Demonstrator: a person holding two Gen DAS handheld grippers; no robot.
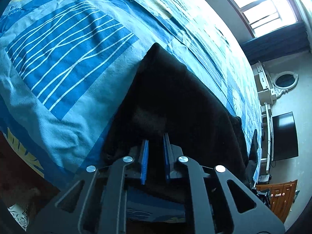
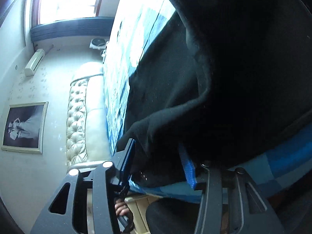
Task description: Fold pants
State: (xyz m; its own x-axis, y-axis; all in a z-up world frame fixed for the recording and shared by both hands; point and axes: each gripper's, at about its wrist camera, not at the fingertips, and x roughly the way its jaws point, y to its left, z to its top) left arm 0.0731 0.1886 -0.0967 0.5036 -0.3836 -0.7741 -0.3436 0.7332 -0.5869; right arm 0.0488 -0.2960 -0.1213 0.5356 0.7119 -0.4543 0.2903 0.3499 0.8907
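Left wrist view looks down along the left tongs (image 1: 155, 146) at the black pants (image 1: 175, 101), which fill the middle and lower right of the frame and lie on the bed (image 1: 58, 78). Their blue pads stand a little apart with dark cloth just ahead of the tips; whether any fabric sits between them is too dark to tell, so I cannot say if they grip. The placement at the near edge of the garment suggests a hem or waistband corner is being lined up for a fold.

Right wrist view shows the right tongs (image 2: 158, 152) spread wide, one blue pad at centre left and the other at centre right of the lower frame, with a thick rolled edge of the pants (image 2: 214, 78) draped over and between them. They look open around the cloth rather than pinched on it, probably sliding under the edge so it can be lifted and carried across.

The bed wears a blue patchwork sheet (image 1: 68, 44) with white branching lines and yellow leaves, slightly rumpled, soft enough to let the tips push under the fabric. A cream tufted headboard (image 2: 81, 117) stands at left in the right wrist view, with a framed picture (image 2: 24, 126) and a wall air conditioner (image 2: 35, 61) beyond. A bright window (image 1: 269, 5), a dark television (image 1: 284, 136) and an oval mirror (image 1: 285, 81) occupy the right side of the left wrist view.
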